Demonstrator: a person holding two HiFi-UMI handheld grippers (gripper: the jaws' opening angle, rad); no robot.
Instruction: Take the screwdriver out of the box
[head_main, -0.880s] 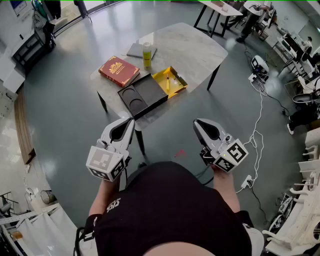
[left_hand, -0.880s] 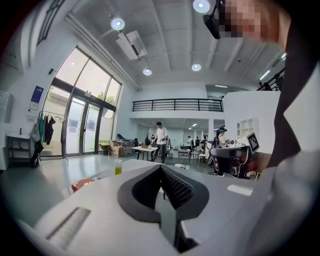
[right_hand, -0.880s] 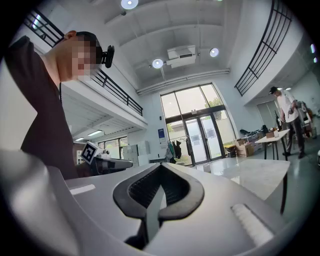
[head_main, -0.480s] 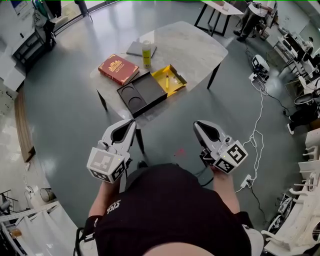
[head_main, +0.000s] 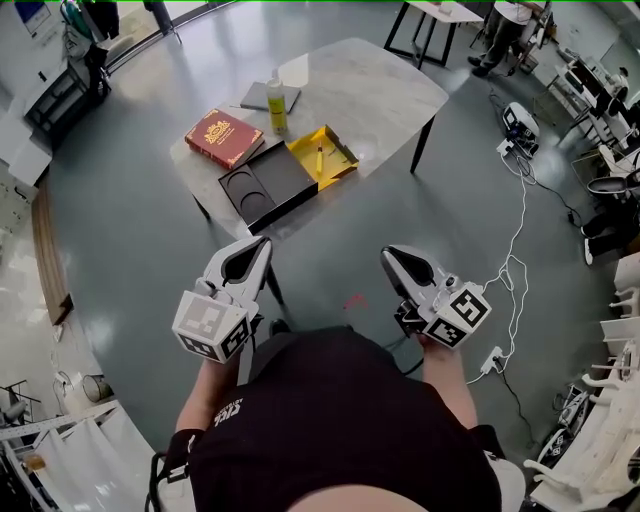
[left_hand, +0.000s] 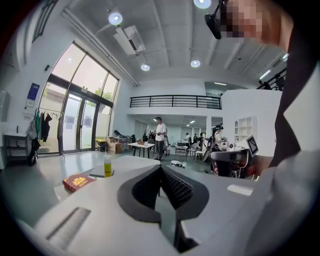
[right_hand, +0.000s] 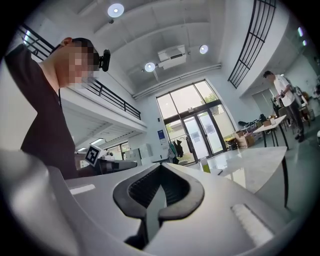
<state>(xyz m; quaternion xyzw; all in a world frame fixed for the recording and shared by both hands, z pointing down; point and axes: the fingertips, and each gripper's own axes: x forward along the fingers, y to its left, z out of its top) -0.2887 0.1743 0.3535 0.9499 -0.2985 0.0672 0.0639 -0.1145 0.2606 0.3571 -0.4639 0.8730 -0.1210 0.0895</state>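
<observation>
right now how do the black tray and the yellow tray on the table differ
The black tray looks larger than the yellow tray. The black tray has two round recesses with nothing visible in them; the yellow tray holds the screwdriver. The black tray sits at the table's near edge, the yellow tray beside it, further in. Both lie flat and open on the table.

On the desk (head_main: 380, 90), the screwdriver (head_main: 320, 160) inside the yellow box (head_main: 338, 150) was too small to detail; in the left gripper view, the left tongs (left_hand: 161, 172) hid that box.
</observation>
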